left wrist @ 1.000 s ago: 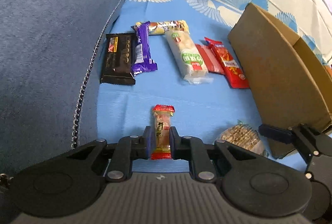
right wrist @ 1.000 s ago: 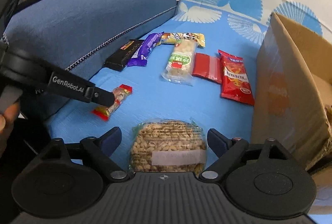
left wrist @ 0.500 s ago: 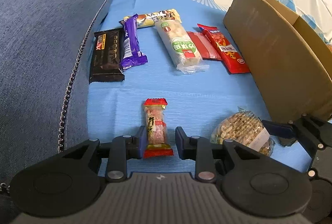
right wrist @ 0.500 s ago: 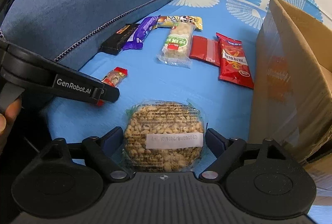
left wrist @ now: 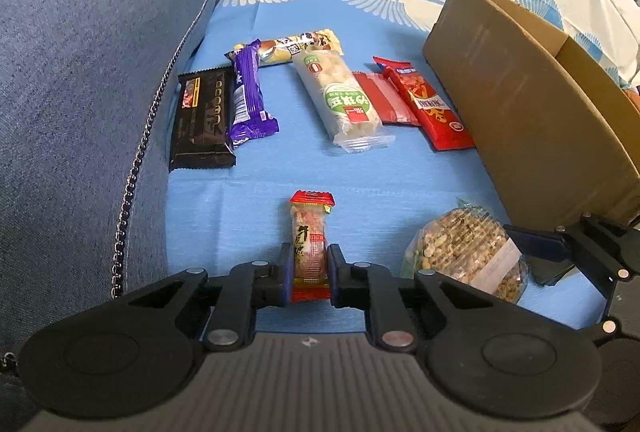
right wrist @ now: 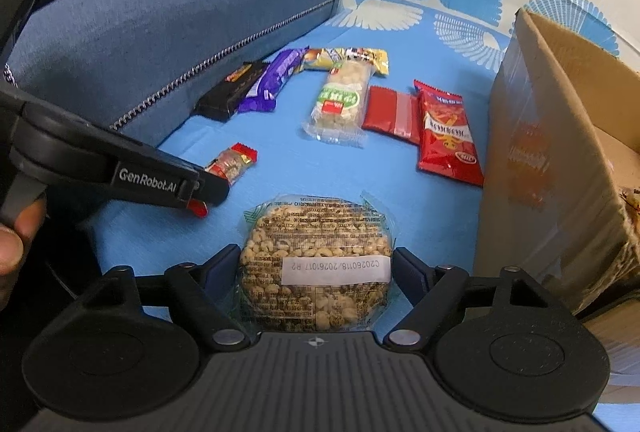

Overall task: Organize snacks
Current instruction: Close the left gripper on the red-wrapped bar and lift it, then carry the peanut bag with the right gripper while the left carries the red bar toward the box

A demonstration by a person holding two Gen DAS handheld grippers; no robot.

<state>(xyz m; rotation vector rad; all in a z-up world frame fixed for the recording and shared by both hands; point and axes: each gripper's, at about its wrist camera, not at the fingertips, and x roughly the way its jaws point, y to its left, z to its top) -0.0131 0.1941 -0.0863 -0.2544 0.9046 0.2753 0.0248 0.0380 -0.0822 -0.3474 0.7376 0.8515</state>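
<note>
A small clear snack bar with red ends (left wrist: pixel 310 232) lies on the blue cloth, and my left gripper (left wrist: pixel 309 252) is closing, both pads pressed on its lower half. In the right wrist view the same bar (right wrist: pixel 234 161) pokes out past the left gripper's black finger (right wrist: pixel 200 187). A round peanut cake in a clear wrapper (right wrist: pixel 316 232) sits between my right gripper's (right wrist: pixel 316 252) closing jaws, whose pads touch the wrapper on both sides. The peanut cake (left wrist: pixel 460 248) also shows at the lower right of the left wrist view. A cardboard box (left wrist: pixel 520 103) stands open to the right.
A row of snacks lies further back: black chocolate bar (left wrist: pixel 202 119), purple bar (left wrist: pixel 248 95), yellow packet (left wrist: pixel 300 41), white-green rice bar (left wrist: pixel 340 99), two red packets (left wrist: pixel 428 103). A blue cushion (left wrist: pixel 80 71) rises along the left. A person's hand (right wrist: pixel 12 240) holds the left gripper.
The left jaws parted from the small bar half a second ago and have come back onto it. The right jaws have narrowed step by step around the peanut cake.
</note>
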